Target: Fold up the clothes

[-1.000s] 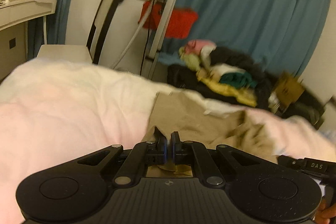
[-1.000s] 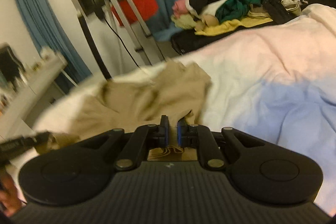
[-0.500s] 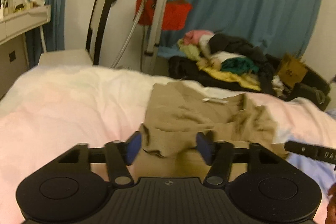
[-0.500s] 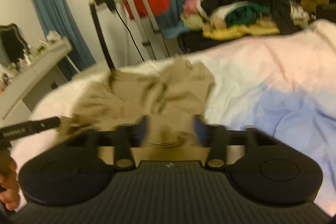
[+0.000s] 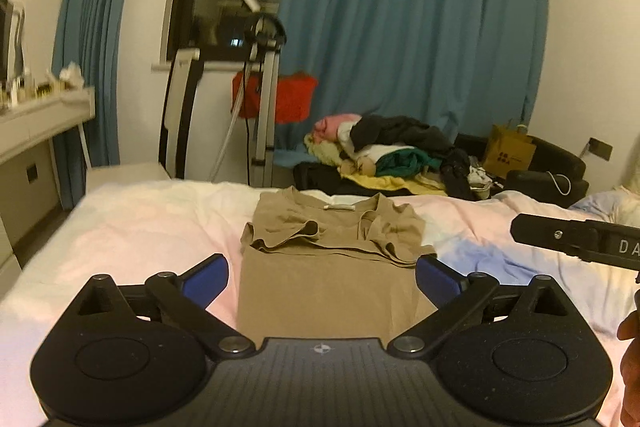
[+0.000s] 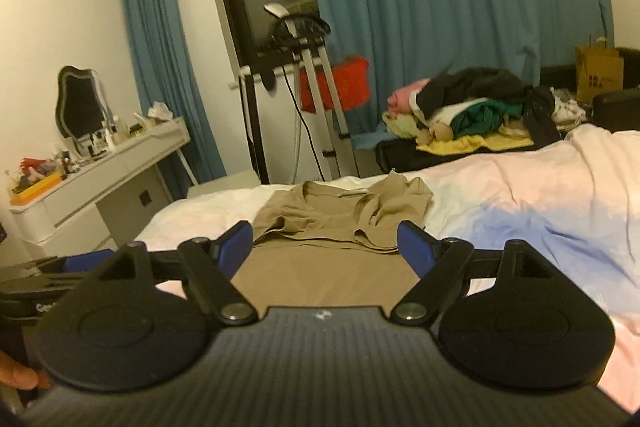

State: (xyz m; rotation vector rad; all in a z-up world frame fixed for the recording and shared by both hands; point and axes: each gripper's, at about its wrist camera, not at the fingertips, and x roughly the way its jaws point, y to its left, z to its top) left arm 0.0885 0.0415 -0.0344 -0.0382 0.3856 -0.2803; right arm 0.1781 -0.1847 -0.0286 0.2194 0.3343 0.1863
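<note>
So the tan shirt [image 5: 328, 267] is lying flat on the bed [image 5: 132, 235], neckline pointing at the far edge, toward the clothes pile past the bed. From what I can see both sleeves are folded in over the chest, a bit rumpled and bunched there, while the lower body stretches smooth toward me. White label shows inside the collar. Same shirt [image 6: 332, 247] from my right camera, nothing touching it.
</note>
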